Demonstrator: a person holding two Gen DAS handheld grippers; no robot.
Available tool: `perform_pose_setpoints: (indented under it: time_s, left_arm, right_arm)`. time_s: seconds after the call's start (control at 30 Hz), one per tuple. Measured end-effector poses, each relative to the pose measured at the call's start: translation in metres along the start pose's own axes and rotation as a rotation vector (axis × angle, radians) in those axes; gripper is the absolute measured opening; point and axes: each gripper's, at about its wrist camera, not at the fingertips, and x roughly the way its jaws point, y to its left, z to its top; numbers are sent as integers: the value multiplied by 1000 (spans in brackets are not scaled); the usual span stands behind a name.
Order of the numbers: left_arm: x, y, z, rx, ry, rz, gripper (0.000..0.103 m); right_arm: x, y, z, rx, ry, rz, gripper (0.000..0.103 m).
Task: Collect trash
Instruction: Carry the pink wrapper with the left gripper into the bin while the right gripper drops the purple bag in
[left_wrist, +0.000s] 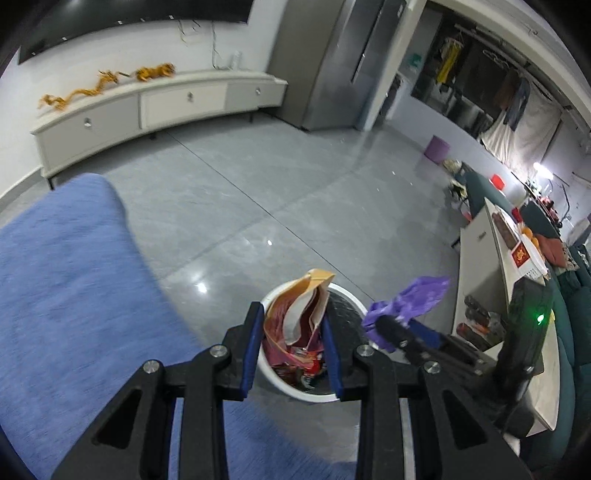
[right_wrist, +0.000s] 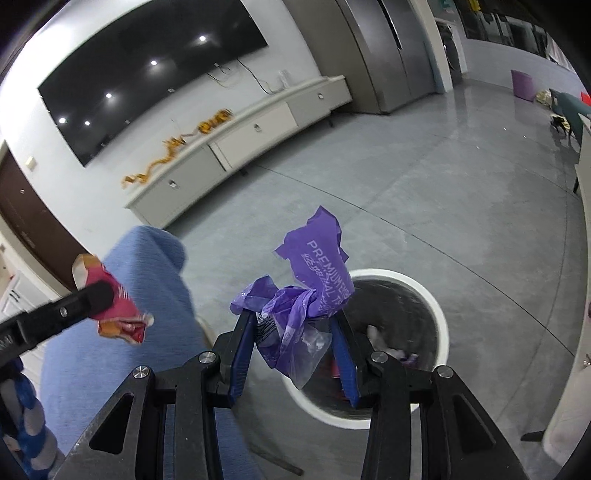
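My left gripper (left_wrist: 291, 314) is shut on a red and orange snack bag (left_wrist: 299, 314), held just above a white-rimmed round trash bin (left_wrist: 284, 384) that has wrappers inside. My right gripper (right_wrist: 295, 317) is shut on a crumpled purple plastic wrapper (right_wrist: 314, 280) with white lettering, held over the near left rim of the same bin (right_wrist: 439, 314). In the left wrist view the right gripper (left_wrist: 391, 328) shows at the right with the purple wrapper (left_wrist: 410, 299). In the right wrist view the left gripper (right_wrist: 96, 295) shows at the left with the snack bag (right_wrist: 118, 314).
A blue fabric sofa arm (left_wrist: 66, 280) lies on the left beside the bin. A white TV cabinet (left_wrist: 147, 107) stands along the far wall across grey floor tiles. A white coffee table (left_wrist: 484, 266) with boxes and fruit stands at the right.
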Motion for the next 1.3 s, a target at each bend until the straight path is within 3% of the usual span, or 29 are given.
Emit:
perform_pose_setpoints:
  time_s: [0.33,0.43,0.57,0.63,0.97,1.1,1.3]
  left_arm:
    - [68,-25,23,15,84,-41,32]
    - [80,-27,29,1,84,-34,57]
    - [88,-24,33,-20,94,-51,61]
    - [87,-22,33,-22,93,-51,61]
    - [49,-7,19,-58,30,-25,62]
    - [14,6,10,-91,-47,27,71]
    - [-51,39,-7,-148,-183,138,76]
  right_arm:
    - [49,-29,11,-5,93,-60,40]
    - [57,-35,13,-16,111,-88,42]
    - [60,-40,12,-16,119,-131,47]
    - [58,-45,12,-2,116,-144,55]
    - [41,-36,11,16,80,-184,58]
    - [24,-16,13,-4,42,-184,59]
    - [-10,38,10,-61,-41,-169,63]
